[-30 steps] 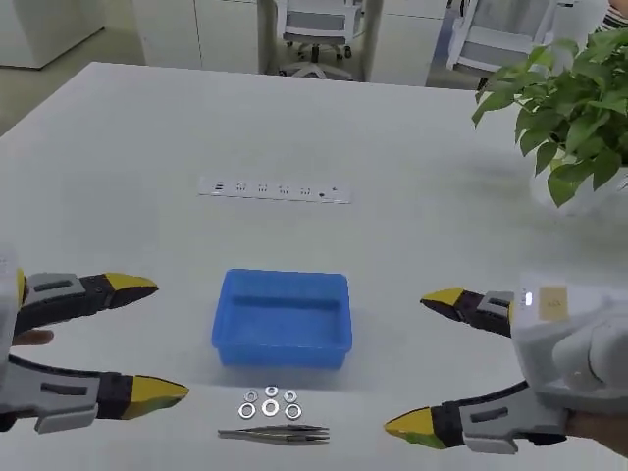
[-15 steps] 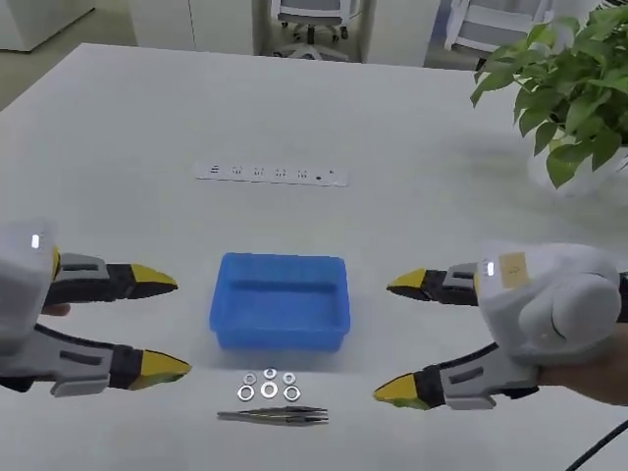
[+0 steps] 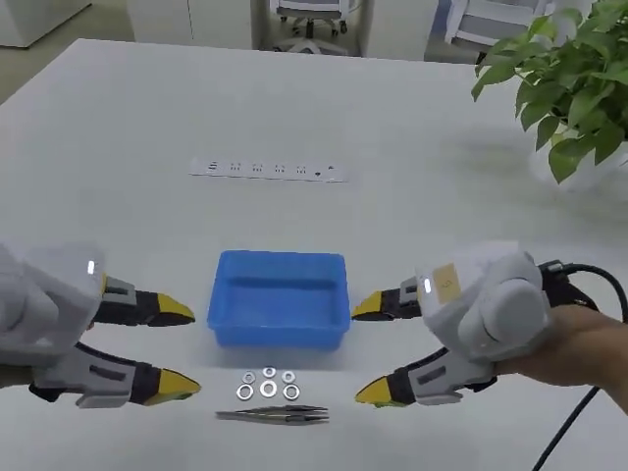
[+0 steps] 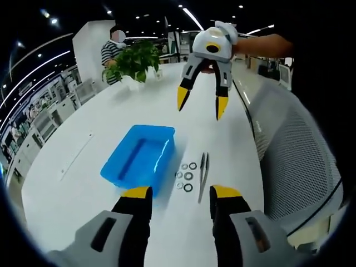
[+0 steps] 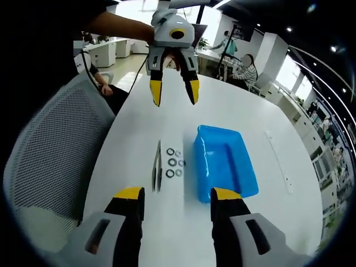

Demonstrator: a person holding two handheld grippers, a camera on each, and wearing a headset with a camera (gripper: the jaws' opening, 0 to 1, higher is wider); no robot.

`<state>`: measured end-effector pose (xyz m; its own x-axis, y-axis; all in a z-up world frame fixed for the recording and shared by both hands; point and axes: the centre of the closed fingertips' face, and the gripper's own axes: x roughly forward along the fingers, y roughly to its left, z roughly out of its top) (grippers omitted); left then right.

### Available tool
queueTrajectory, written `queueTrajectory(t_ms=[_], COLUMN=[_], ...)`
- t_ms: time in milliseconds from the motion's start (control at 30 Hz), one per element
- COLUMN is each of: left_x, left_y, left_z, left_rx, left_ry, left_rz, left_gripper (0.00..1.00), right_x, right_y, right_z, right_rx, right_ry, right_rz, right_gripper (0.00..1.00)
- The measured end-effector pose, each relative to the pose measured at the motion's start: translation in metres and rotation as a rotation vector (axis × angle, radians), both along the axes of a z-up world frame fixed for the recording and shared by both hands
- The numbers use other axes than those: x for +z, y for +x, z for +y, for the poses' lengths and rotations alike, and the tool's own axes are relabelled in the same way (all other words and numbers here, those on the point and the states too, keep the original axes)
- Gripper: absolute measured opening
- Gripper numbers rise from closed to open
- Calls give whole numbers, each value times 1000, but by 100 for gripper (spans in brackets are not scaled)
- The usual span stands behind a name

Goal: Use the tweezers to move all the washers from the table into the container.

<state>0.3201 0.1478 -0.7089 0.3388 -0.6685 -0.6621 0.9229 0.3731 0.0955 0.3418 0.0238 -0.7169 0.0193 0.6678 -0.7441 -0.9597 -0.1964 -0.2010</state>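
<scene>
Several small metal washers [image 3: 268, 385] [image 4: 186, 176] [image 5: 174, 162] lie in a cluster on the white table, just in front of a blue plastic container [image 3: 281, 299] [image 4: 139, 157] [image 5: 223, 162]. Metal tweezers [image 3: 273, 415] [image 4: 203, 169] [image 5: 157, 165] lie flat beside the washers, on the near side. My left gripper [image 3: 182, 348] [image 4: 175, 193] hovers open to the left of them, with nothing between its fingers. To their right, my right gripper [image 3: 370, 348] [image 5: 173, 194] is open and holds nothing. Each gripper faces the other across the washers.
A white power strip [image 3: 267, 170] lies farther back on the table. A green potted plant [image 3: 564, 88] stands at the far right. Office chairs sit beyond the far edge, and a mesh chair [image 5: 47, 161] is at the near edge.
Both grippers have moved inward toward the washers and tweezers, the right one further than the left. The washers, tweezers and container lie as before.
</scene>
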Motion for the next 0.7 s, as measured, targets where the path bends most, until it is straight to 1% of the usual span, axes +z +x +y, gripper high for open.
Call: queueTrajectory(t_ms=[100, 133, 200, 300, 467, 567, 667, 700], left_x=[-7, -10, -14, -23, -31, -39, -45, -46], left_y=[-2, -2, -2, -5, -7, -11, -12, -13], left_z=[-4, -5, -7, -11, -17, -20, -21, -22], left_rx=[-16, -19, -26, -55, -77, -103, -120, -126], left_ry=[8, 11, 20, 43, 54, 79, 104, 106], left_rz=[12, 21, 22, 33, 53, 74, 79, 78], left_gripper=[45, 45, 43, 41, 39, 38, 35, 33], right_x=[-5, -7, -12, -18, -26, -32, -37, -38], right_y=[-2, -3, -4, -5, -7, -10, -12, -13], right_z=[3, 4, 4, 7, 13, 16, 21, 21], right_rx=[14, 24, 35, 63, 79, 82, 82, 82], right_ry=[-10, -18, -36, -52, -65, -72, -72, -73], right_rz=[12, 13, 16, 4, 9, 18, 32, 37], right_gripper=[48, 47, 46, 44, 42, 40, 38, 37])
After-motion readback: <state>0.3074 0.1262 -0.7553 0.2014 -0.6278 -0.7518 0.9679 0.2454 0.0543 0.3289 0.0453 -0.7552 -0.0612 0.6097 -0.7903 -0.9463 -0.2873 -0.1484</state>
